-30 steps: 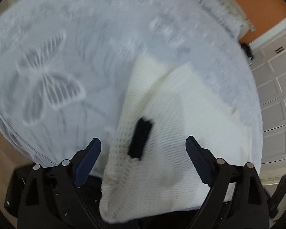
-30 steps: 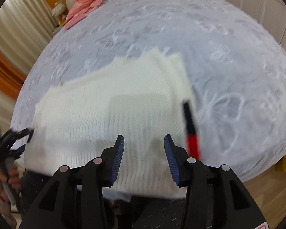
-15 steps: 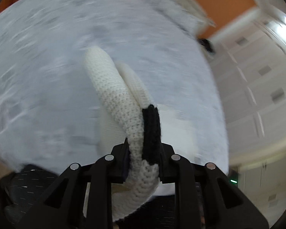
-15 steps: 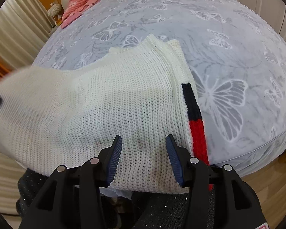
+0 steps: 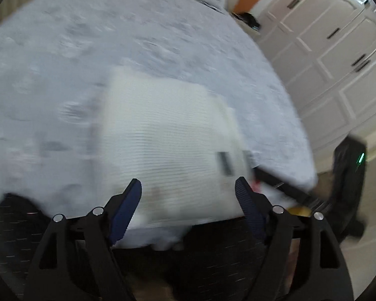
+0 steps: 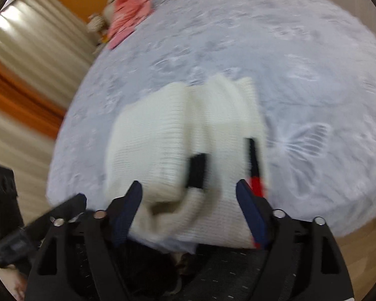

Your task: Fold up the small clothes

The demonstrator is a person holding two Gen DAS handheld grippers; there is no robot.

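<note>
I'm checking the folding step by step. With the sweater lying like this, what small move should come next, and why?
Probably tuck the loose sleeve: the sweater lies on the bed with one side folded over, but its sleeve hangs off the near edge. Both the left gripper and the right gripper are opening with nothing pinched, so the right gripper could take the sleeve and lay it on top.

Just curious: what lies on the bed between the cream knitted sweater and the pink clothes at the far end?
Only bare grey butterfly-patterned bedspread lies between the cream knitted sweater and pink clothes, in the right wrist view.
</note>
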